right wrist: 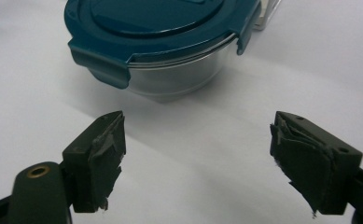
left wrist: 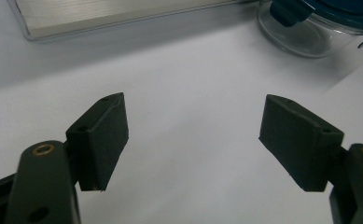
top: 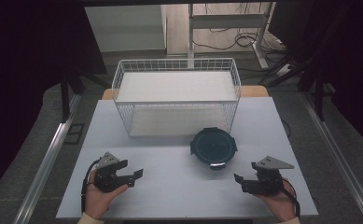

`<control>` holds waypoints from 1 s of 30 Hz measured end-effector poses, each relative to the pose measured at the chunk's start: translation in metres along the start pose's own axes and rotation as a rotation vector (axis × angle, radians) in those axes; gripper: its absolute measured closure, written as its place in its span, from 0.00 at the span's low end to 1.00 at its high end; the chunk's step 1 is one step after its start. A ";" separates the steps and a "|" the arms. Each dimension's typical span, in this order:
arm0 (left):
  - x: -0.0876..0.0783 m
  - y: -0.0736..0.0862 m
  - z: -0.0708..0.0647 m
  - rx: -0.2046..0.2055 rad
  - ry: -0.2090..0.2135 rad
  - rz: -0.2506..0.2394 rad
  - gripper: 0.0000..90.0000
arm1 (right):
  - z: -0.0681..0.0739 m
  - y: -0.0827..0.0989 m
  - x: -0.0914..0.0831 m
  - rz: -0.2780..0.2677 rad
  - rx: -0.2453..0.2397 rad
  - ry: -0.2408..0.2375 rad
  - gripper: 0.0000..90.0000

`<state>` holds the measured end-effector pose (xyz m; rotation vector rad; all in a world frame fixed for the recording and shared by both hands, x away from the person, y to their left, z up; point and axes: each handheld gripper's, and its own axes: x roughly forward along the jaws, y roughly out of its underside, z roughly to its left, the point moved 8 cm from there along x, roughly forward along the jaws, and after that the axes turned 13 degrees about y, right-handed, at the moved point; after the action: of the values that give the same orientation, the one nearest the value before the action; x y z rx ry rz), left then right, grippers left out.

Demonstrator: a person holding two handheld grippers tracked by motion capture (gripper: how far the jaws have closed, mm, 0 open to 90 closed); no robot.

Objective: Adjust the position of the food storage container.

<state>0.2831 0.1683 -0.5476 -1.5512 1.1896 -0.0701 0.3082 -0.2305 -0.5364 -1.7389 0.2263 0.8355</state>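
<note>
1. The pale grey rectangular desk [top: 179, 186] took up the middle of the room as I looked down on it, its surface bare between the things listed below.

2. A white wire basket [top: 177, 95], rectangular and open-topped with a flat white floor, stood at the far middle of the desk, its near wall facing the person.

3. A round clear container with a dark teal clip-on lid [top: 213, 147] sat on the desk just in front of the basket's near right corner, close to it; whether the two touched I could not tell. The lid was on, and in the right gripper view the container [right wrist: 158, 42] showed a teal latch tab folded down over the clear wall.

4. The left hand-held gripper [top: 132, 176], black with a grey three-cornered plate on top, was held in the person's left hand [top: 100, 196] low over the near left of the desk, well apart from the container. Its jaws stood open with only bare desk between them, and the container's edge [left wrist: 310, 28] lay far off at the upper right of its own view.

5. The right hand-held gripper [top: 244, 181], of the same make, was held in the right hand [top: 279, 200] at the near right. It pointed towards the container from near by, without touching it. Its jaws were spread wide and held nothing, and their pads [right wrist: 107, 154] looked ragged and torn.
</note>
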 end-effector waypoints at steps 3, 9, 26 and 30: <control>0.003 0.000 0.000 0.003 0.012 0.008 0.26 | -0.003 0.002 0.000 0.008 0.019 0.007 0.20; 0.002 -0.002 0.001 0.008 0.006 0.007 0.26 | -0.005 -0.001 0.003 0.011 0.028 0.010 0.22; 0.001 -0.003 -0.006 0.024 -0.002 0.005 0.26 | -0.004 -0.023 -0.011 0.003 0.032 -0.028 0.36; 0.002 -0.004 -0.003 0.019 -0.005 0.006 0.26 | -0.010 -0.032 -0.011 0.004 0.036 -0.028 0.39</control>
<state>0.2845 0.1641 -0.5447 -1.5305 1.1860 -0.0735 0.3224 -0.2311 -0.5038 -1.6925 0.2249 0.8524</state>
